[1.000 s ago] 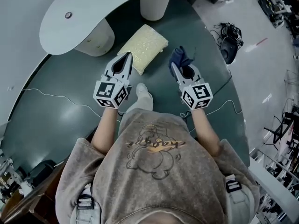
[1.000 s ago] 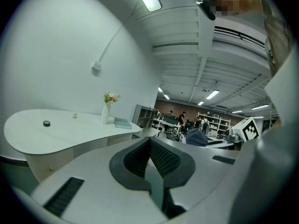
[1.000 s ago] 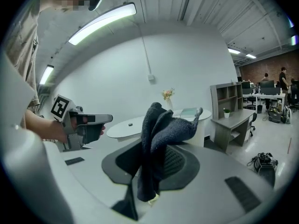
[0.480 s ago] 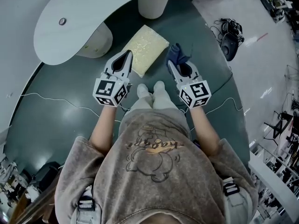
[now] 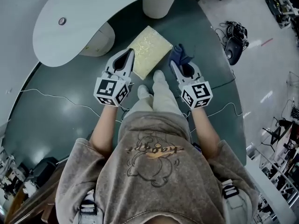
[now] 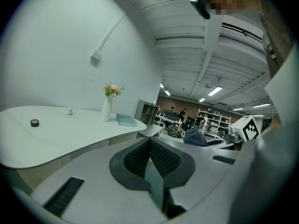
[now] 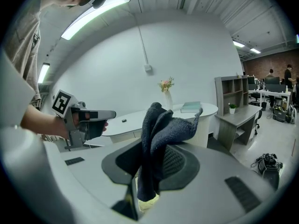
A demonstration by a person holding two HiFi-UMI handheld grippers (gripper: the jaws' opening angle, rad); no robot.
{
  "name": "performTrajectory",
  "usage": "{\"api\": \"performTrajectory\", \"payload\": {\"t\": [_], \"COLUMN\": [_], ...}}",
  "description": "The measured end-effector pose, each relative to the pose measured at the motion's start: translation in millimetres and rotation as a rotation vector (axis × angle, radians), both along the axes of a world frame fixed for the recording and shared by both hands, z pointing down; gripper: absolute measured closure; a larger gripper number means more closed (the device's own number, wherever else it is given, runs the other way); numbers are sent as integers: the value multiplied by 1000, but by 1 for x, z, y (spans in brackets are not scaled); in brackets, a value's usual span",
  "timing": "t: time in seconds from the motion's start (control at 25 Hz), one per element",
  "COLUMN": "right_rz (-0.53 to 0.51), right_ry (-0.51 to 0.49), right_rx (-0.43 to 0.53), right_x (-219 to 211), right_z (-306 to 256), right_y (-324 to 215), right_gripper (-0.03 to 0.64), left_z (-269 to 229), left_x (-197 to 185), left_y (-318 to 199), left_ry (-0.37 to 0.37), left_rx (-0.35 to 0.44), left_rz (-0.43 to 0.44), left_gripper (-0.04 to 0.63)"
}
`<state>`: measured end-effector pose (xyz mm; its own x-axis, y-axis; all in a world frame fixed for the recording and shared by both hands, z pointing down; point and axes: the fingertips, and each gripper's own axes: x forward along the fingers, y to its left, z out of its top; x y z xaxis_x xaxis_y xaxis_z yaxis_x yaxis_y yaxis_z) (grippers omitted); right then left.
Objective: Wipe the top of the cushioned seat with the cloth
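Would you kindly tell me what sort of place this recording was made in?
Most likely an open-plan office or lab workspace: a curved white desk bearing a vase of flowers, an open shelf unit, and further desks with people at them under ceiling strip lights.

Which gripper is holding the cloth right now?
The right gripper: its jaws are shut on the dark blue cloth, which bunches up out of them. The left gripper has its jaws together with nothing between.
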<state>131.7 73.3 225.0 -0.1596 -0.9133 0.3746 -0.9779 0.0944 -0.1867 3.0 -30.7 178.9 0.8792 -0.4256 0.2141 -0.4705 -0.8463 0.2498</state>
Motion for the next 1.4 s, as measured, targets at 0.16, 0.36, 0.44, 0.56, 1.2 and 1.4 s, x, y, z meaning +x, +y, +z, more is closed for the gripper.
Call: {"api": "performTrajectory", "payload": {"t": [0.16,0.36,0.44,0.56,1.2,1.4], "right_rz": [-31,-62,-70,-80,-151,-182], "right_ry": [-1,4,5,3,-16,-15], "right_rx": [-7,-15,-16,-17,-43,-65], "right_x": [9,20,22,23,34,33], "right_z": [11,28,37,53,153,174], "right_y": [-17,-35,-42,-54,-102,-109], "right_gripper": [520,520,520,520,520,520], "left_z": [12,24,31,48,152,174], "left_x": [6,15,19,26,45,49], "left_y": [-14,-26,-30,-38,-65,-66], "left_ry": [-10,-9,-5,-2,-39,-38], "left_rx": [5,4,2,0,-12,-39], "left_rz": [-25,-40,-41,-39,-81,-109], "left_gripper": [577,577,577,577,577,577]}}
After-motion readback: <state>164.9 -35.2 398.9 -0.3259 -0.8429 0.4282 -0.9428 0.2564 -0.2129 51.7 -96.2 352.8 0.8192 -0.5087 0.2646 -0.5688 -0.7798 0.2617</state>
